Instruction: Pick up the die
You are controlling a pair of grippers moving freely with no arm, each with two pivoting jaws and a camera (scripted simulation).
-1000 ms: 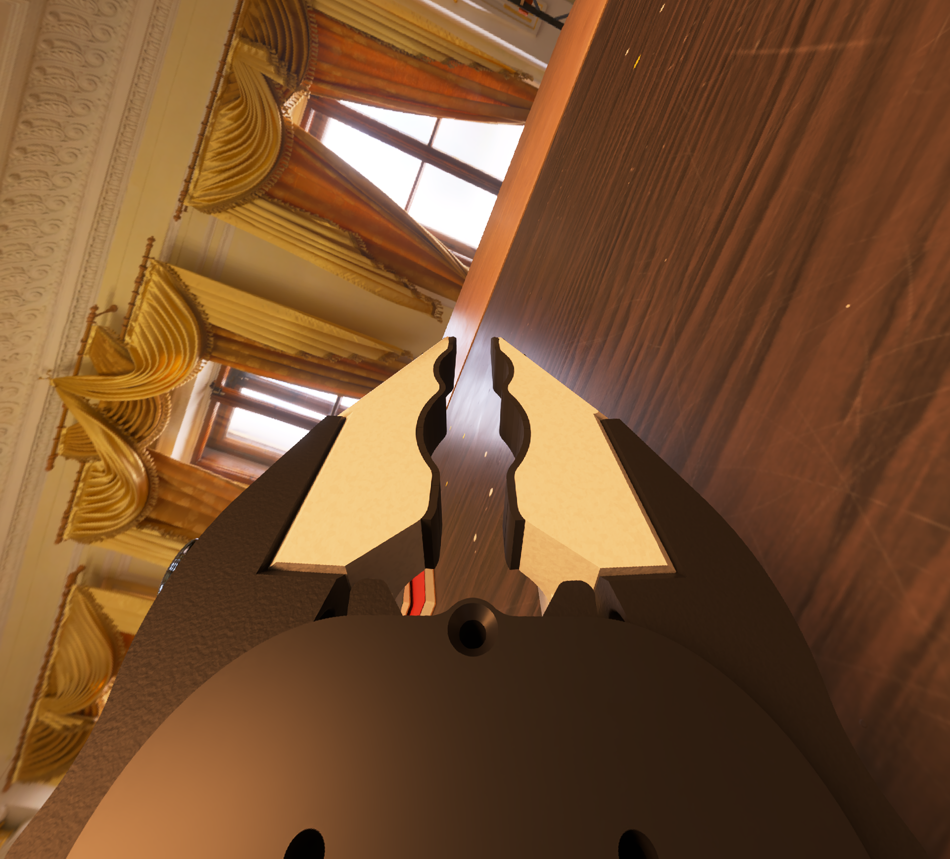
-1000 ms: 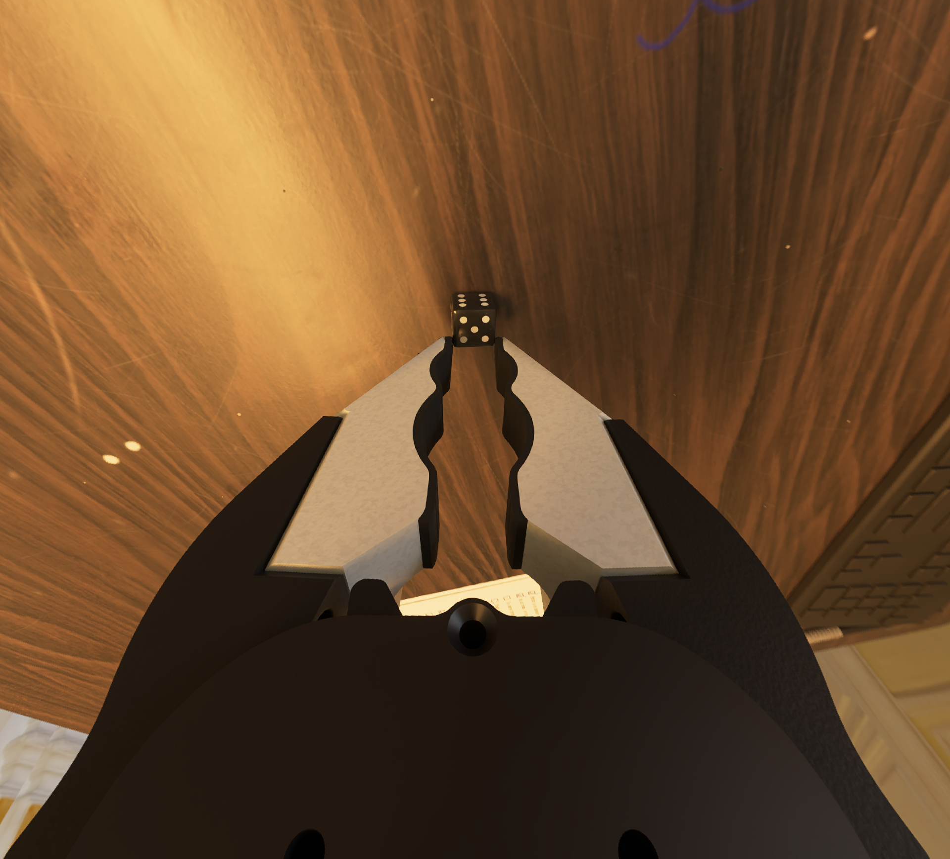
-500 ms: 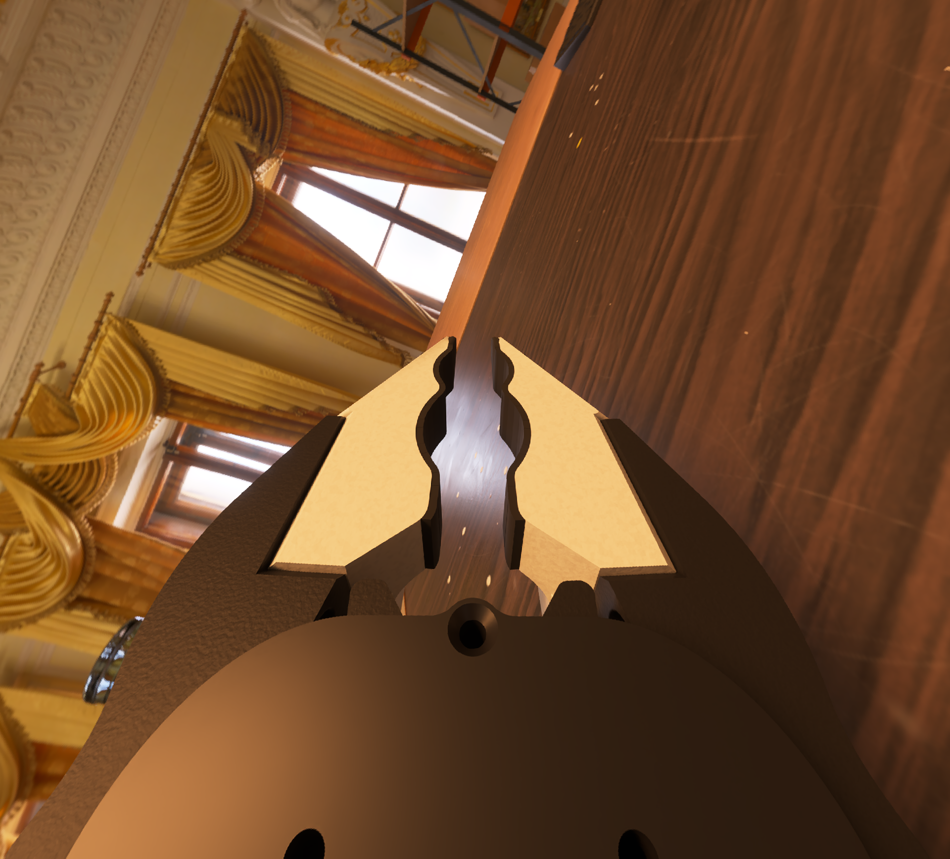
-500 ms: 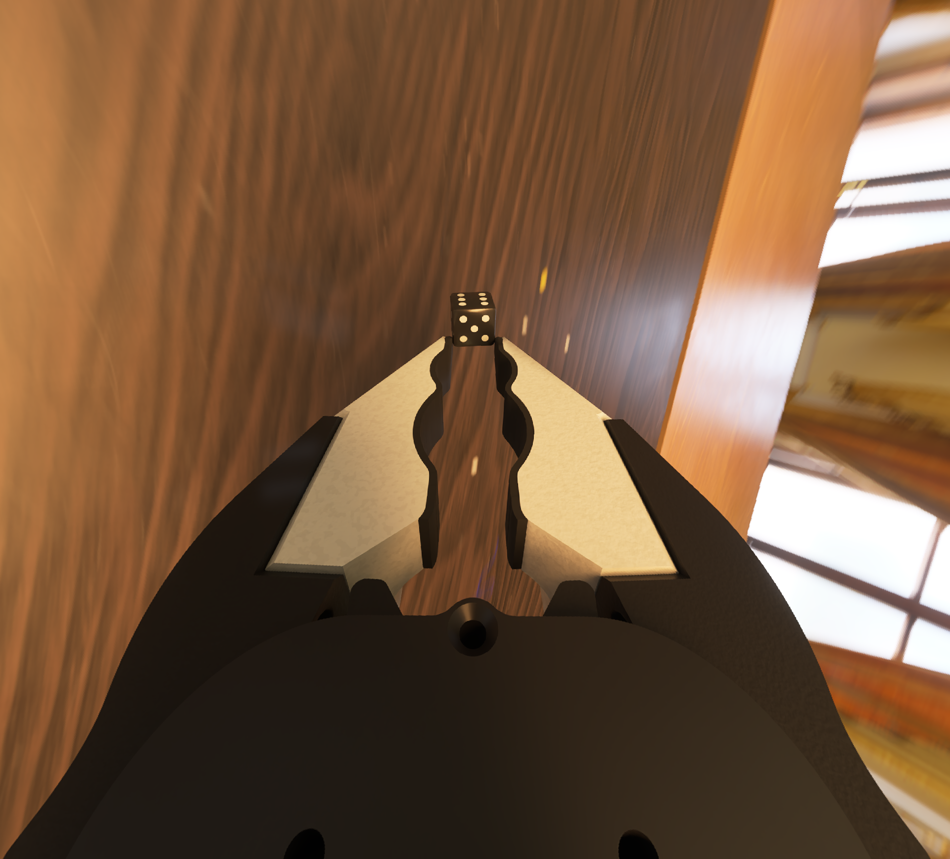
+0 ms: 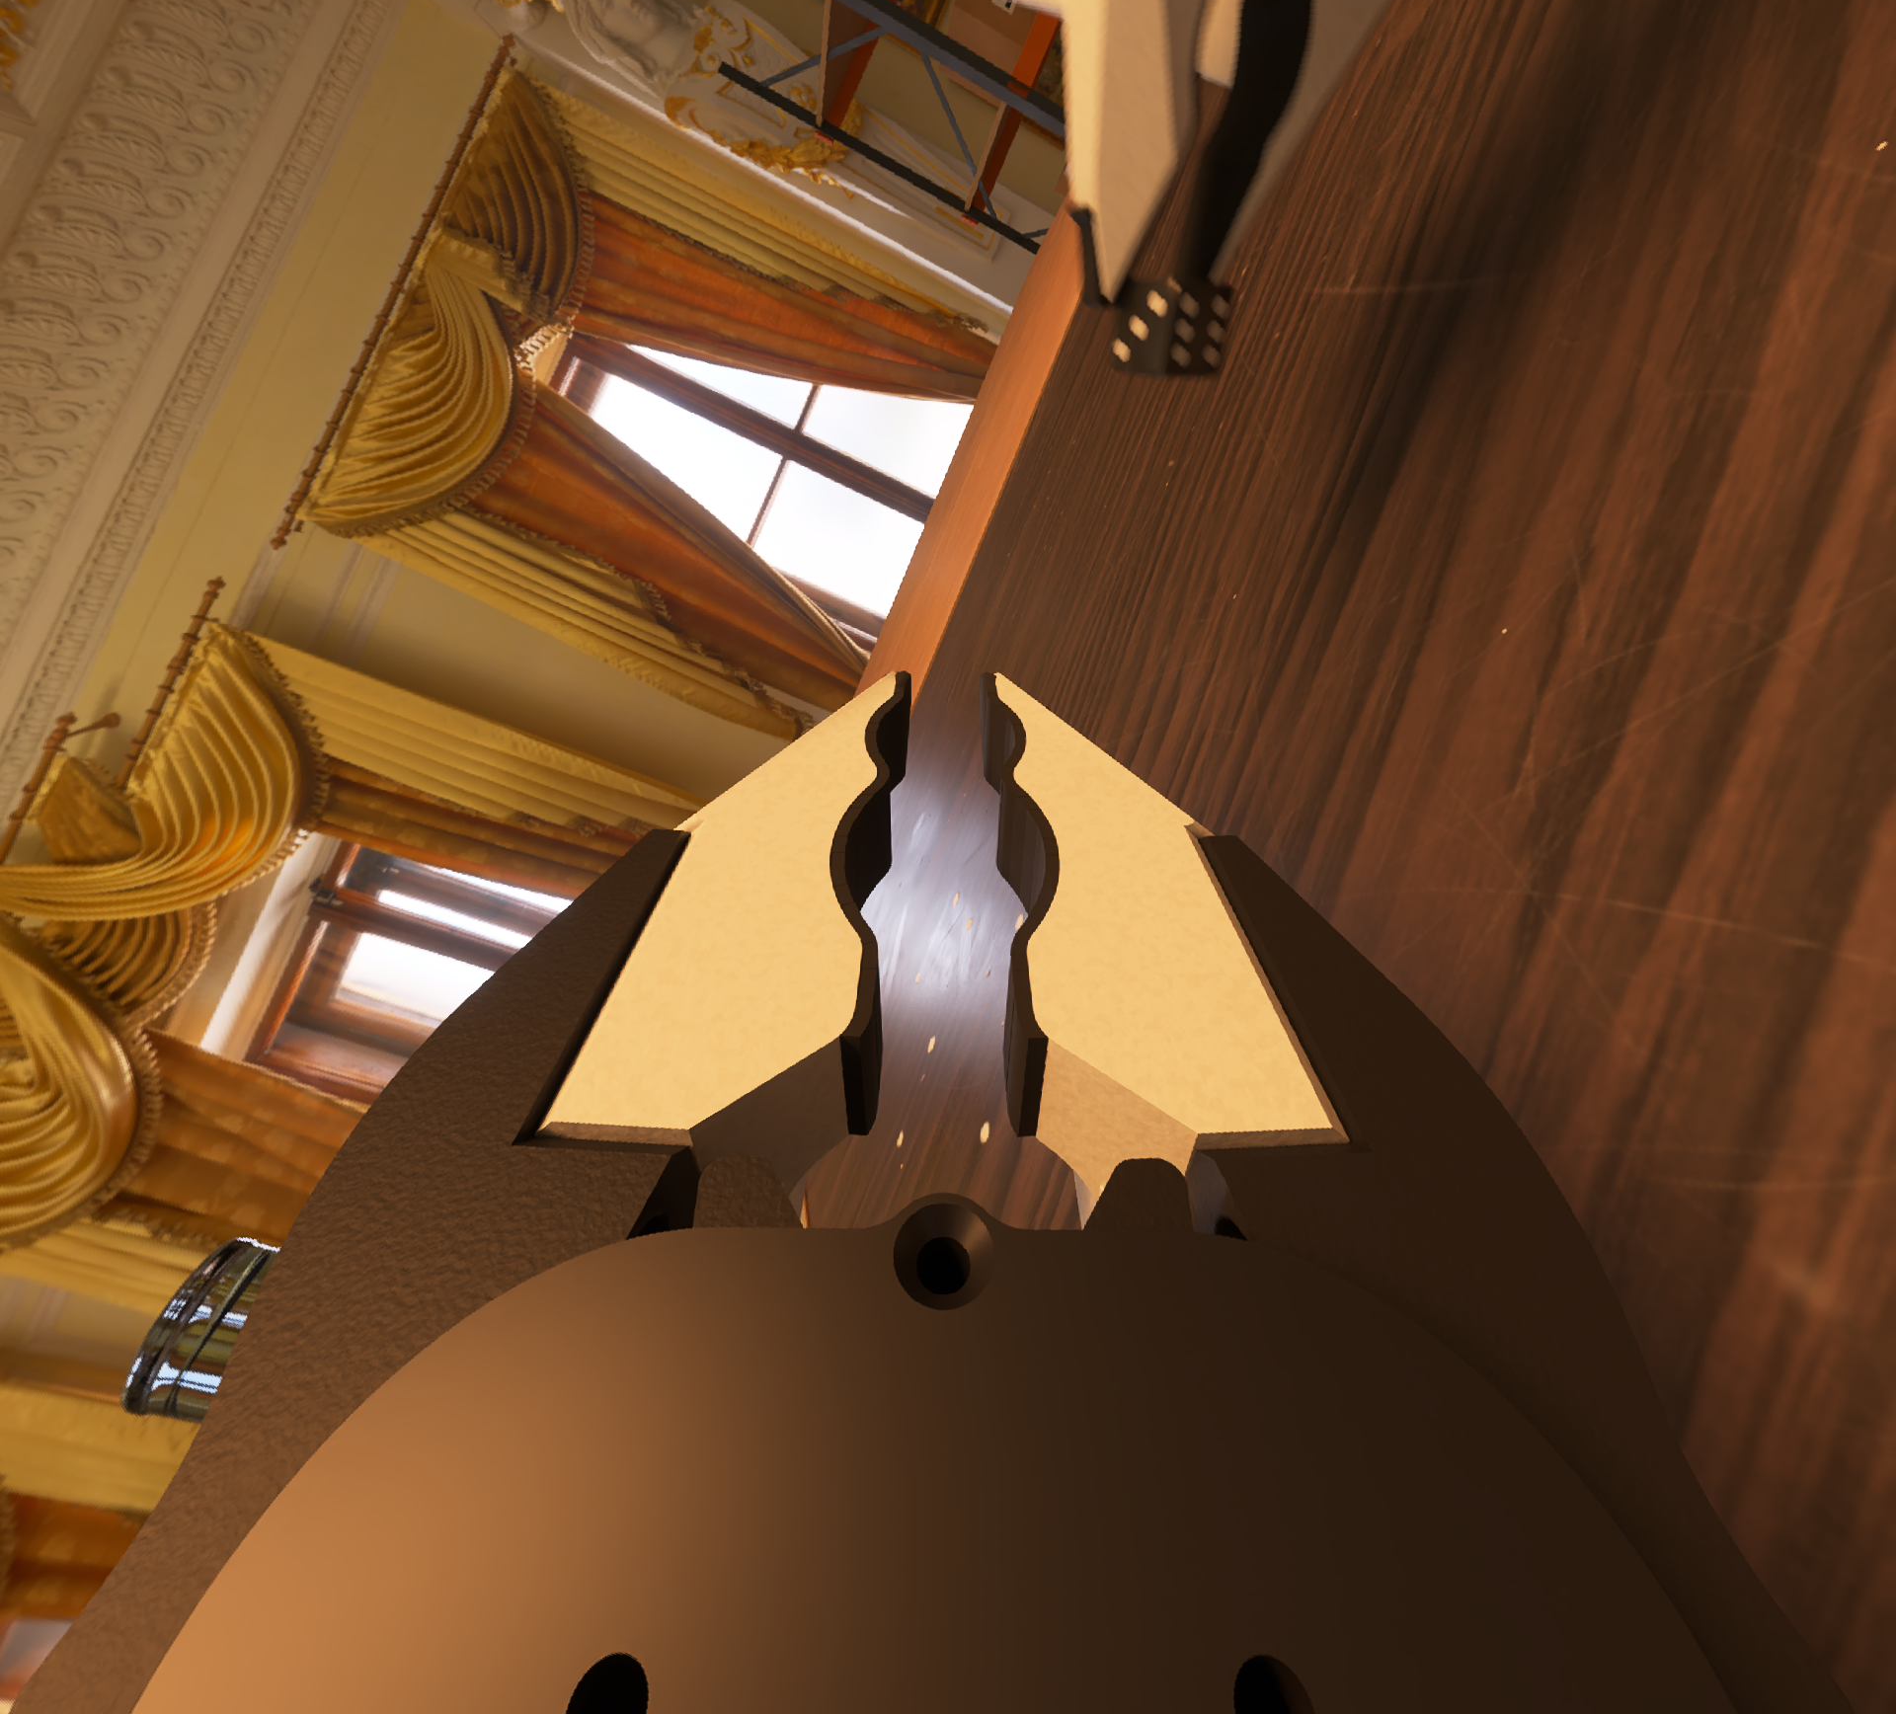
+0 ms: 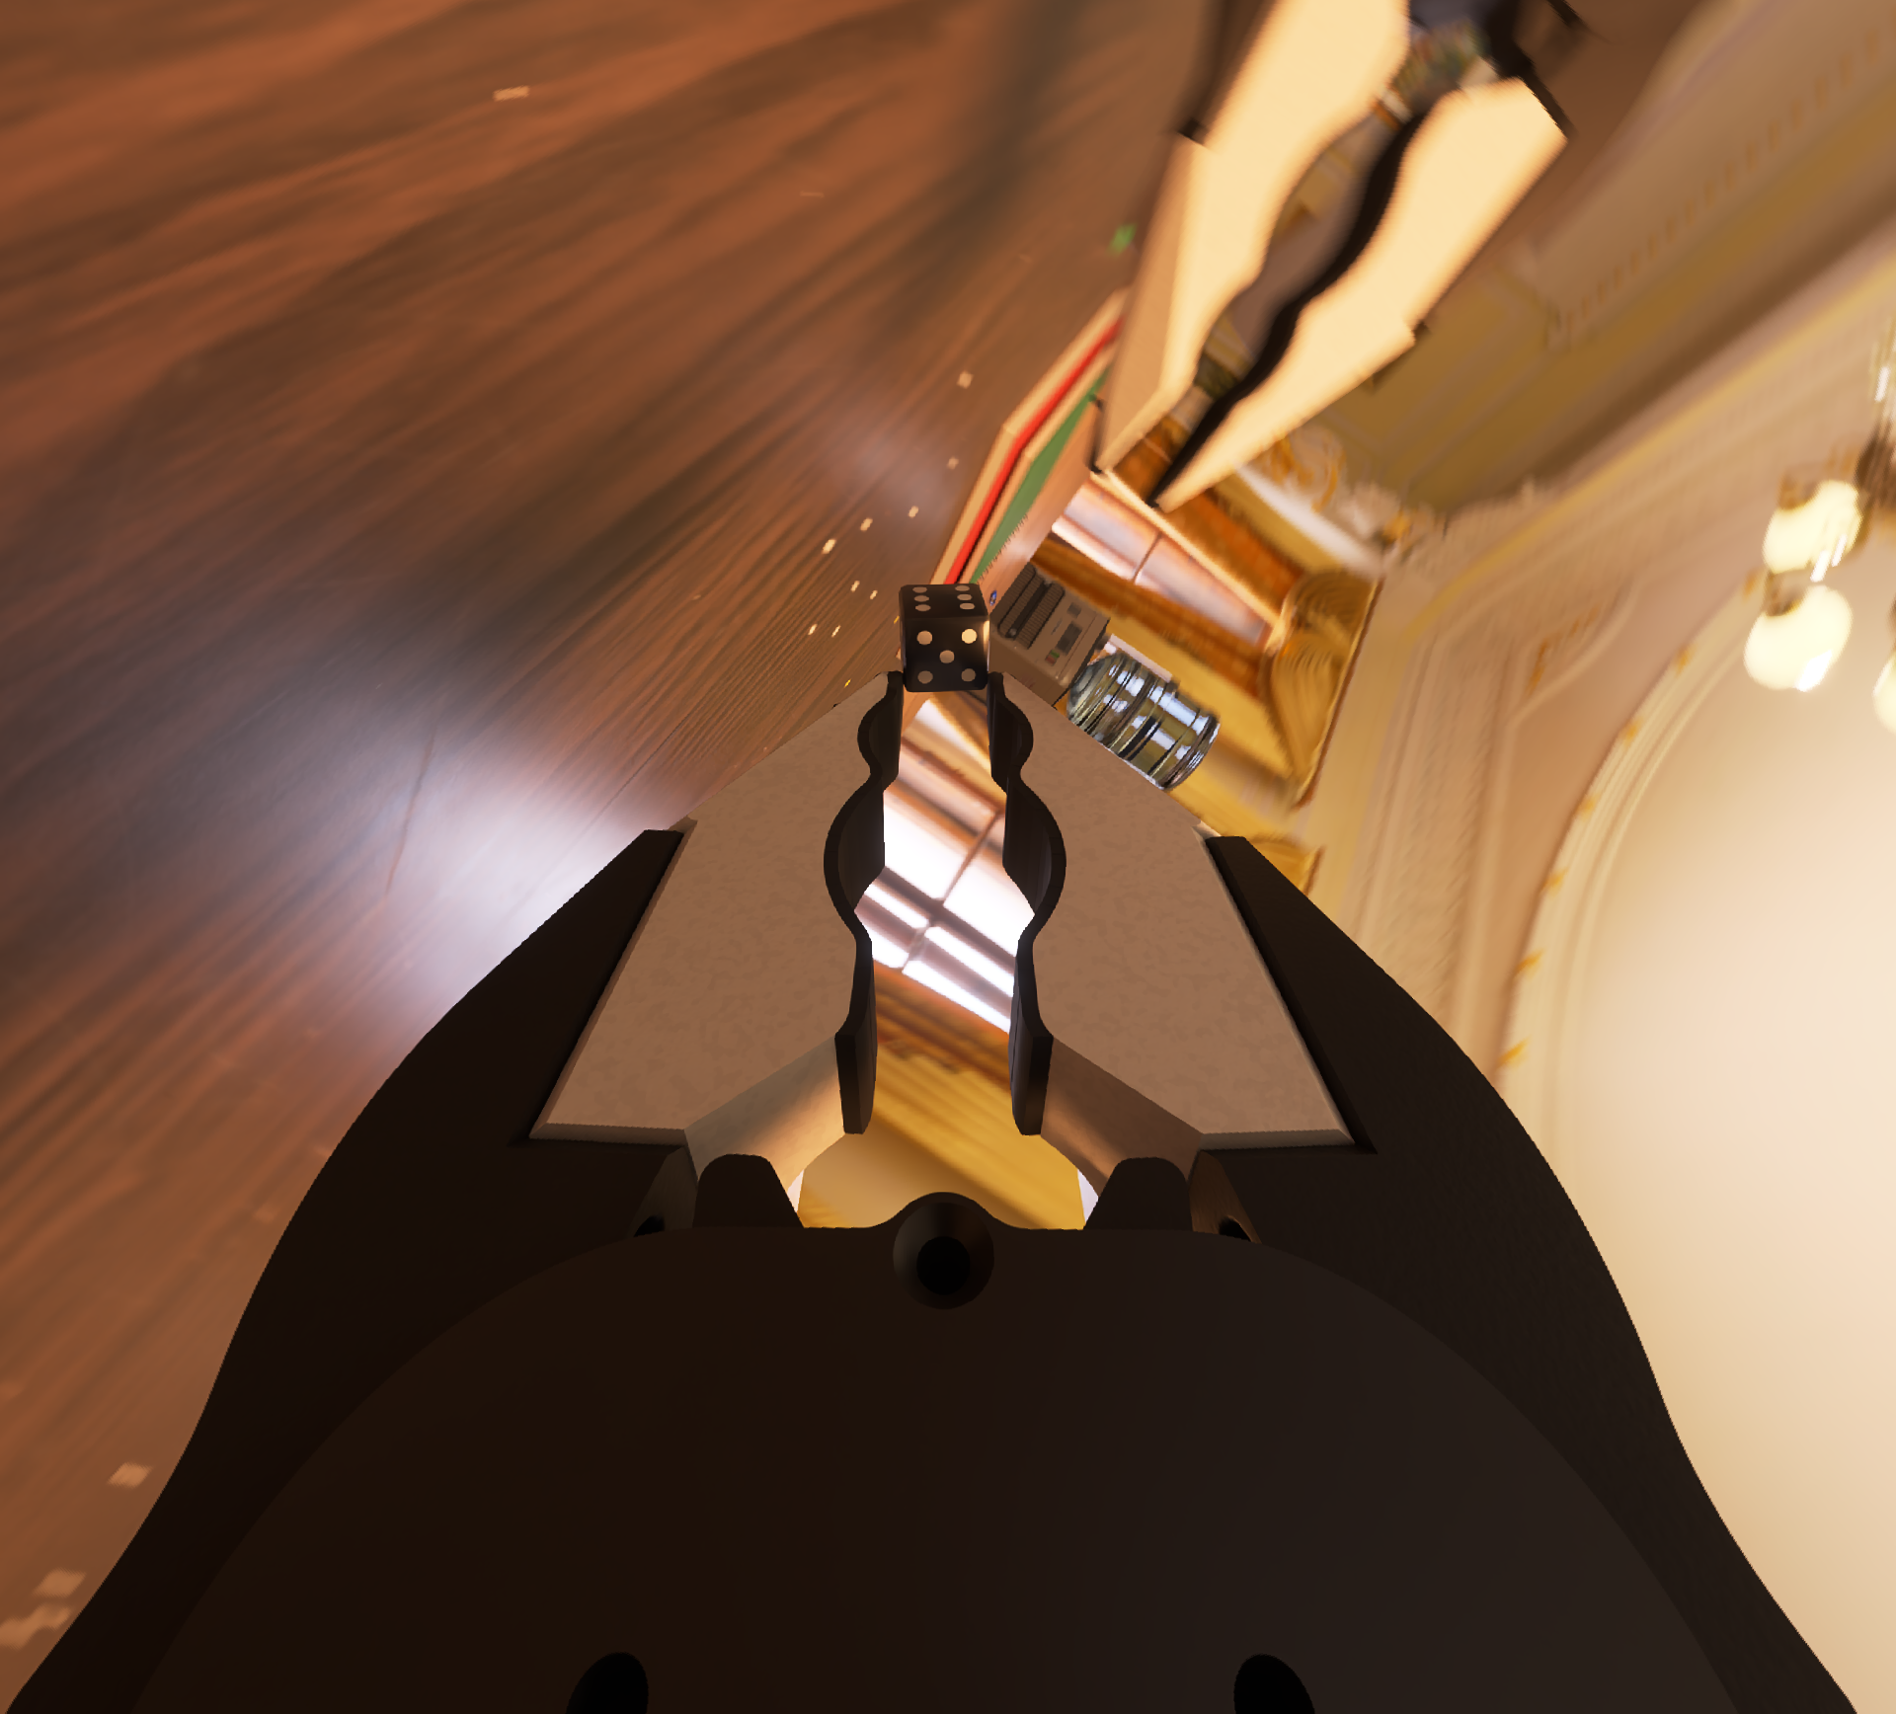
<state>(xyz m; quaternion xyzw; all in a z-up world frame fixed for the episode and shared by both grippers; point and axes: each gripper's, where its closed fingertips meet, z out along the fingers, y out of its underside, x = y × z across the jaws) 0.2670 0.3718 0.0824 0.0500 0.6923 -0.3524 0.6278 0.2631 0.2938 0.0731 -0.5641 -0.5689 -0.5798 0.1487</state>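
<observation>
The die (image 6: 944, 639) is small and black with pale dots. My right gripper (image 6: 944, 688) is shut on it at the very fingertips, close to the brown wooden table (image 6: 410, 331). I cannot tell the gap between die and table. In the left wrist view the right gripper (image 5: 1164, 292) reaches down from the top edge, with the die (image 5: 1170, 328) in its tips by the table (image 5: 1488, 742). My left gripper (image 5: 946, 685) holds nothing and its jaws stand only a narrow slit apart. It also shows blurred in the right wrist view (image 6: 1134, 475), at the upper right.
A clear glass jar (image 6: 1139, 721) and a grey box-like device (image 6: 1047, 629) stand beyond the die. A flat board with red and green edges (image 6: 1026, 475) lies near them. The jar also shows in the left wrist view (image 5: 195, 1326). The table's edge (image 5: 985, 454) runs past the left fingertips.
The right gripper has swung from looking down at the table to looking along it, keeping the die in its tips. It has come into the top of the left wrist view.
</observation>
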